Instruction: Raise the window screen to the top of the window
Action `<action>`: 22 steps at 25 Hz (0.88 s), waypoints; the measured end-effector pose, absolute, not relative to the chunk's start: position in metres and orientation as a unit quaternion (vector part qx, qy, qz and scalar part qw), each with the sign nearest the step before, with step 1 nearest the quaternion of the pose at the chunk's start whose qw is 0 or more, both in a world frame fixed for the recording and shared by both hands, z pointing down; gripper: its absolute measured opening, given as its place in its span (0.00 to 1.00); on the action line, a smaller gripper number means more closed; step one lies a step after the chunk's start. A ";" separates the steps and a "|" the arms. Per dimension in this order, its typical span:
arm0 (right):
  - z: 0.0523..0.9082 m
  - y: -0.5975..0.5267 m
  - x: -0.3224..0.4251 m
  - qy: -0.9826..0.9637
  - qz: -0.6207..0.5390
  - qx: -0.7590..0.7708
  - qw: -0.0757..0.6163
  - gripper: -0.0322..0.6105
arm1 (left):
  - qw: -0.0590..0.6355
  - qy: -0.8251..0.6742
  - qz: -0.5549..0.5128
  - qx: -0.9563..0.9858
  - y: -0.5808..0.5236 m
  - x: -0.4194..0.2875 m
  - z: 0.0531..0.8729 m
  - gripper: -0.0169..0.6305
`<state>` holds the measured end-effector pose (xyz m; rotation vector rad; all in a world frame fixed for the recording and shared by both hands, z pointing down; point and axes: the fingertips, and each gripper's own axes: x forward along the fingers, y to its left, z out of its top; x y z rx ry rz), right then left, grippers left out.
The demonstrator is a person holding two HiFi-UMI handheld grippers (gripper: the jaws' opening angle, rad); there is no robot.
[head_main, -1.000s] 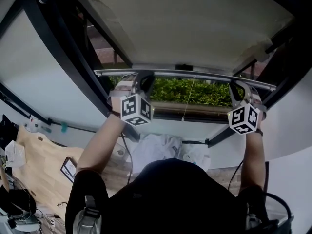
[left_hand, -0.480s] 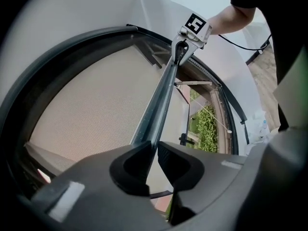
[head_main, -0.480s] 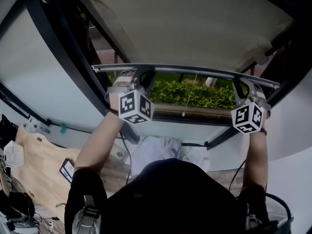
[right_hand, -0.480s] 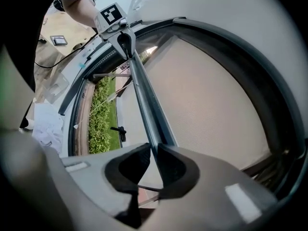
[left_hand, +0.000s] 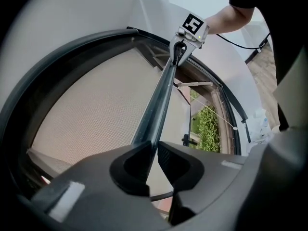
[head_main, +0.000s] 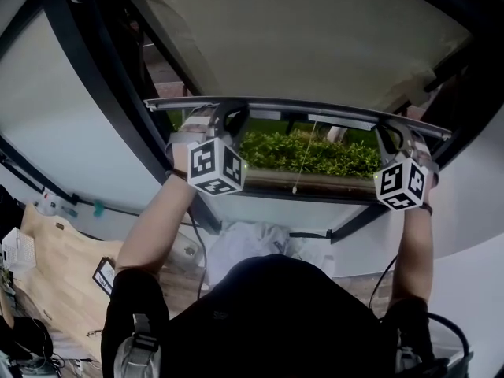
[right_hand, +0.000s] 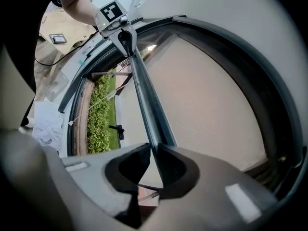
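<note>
The beige mesh window screen [head_main: 315, 38] ends in a grey bottom bar [head_main: 315, 116] that runs across the window. My left gripper [head_main: 219, 124] is shut on the bar near its left end, and my right gripper [head_main: 394, 138] is shut on it near its right end. In the left gripper view the bar [left_hand: 161, 100] runs from my left gripper [left_hand: 155, 147] up to the right gripper [left_hand: 179, 49]. In the right gripper view the bar [right_hand: 147, 100] enters my right gripper [right_hand: 155, 150] and reaches the left gripper [right_hand: 126, 36]. Both pairs of pads pinch the bar's edge.
Below the bar the open window shows a green hedge [head_main: 315, 152] and a thin pull cord [head_main: 303, 160]. Dark frame posts [head_main: 102, 93] stand at both sides. White cloth [head_main: 252, 239] and cardboard [head_main: 63, 266] lie on the floor below the sill.
Both grippers have risen together with the bar. The gap under the bar is taller and shows more hedge.
</note>
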<state>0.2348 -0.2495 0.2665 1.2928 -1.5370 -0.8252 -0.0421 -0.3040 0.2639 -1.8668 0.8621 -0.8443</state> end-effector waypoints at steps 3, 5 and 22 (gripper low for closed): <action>0.261 -0.249 0.234 -0.627 -0.335 0.527 0.467 0.13 | 0.443 0.342 -0.346 -0.754 -0.304 -0.042 0.259 0.10; 0.260 -0.248 0.235 -0.625 -0.336 0.530 0.465 0.13 | 0.445 0.339 -0.347 -0.753 -0.303 -0.042 0.257 0.10; 0.222 -0.249 0.232 -0.613 -0.354 0.533 0.463 0.12 | 0.455 0.350 -0.339 -0.745 -0.304 -0.043 0.220 0.10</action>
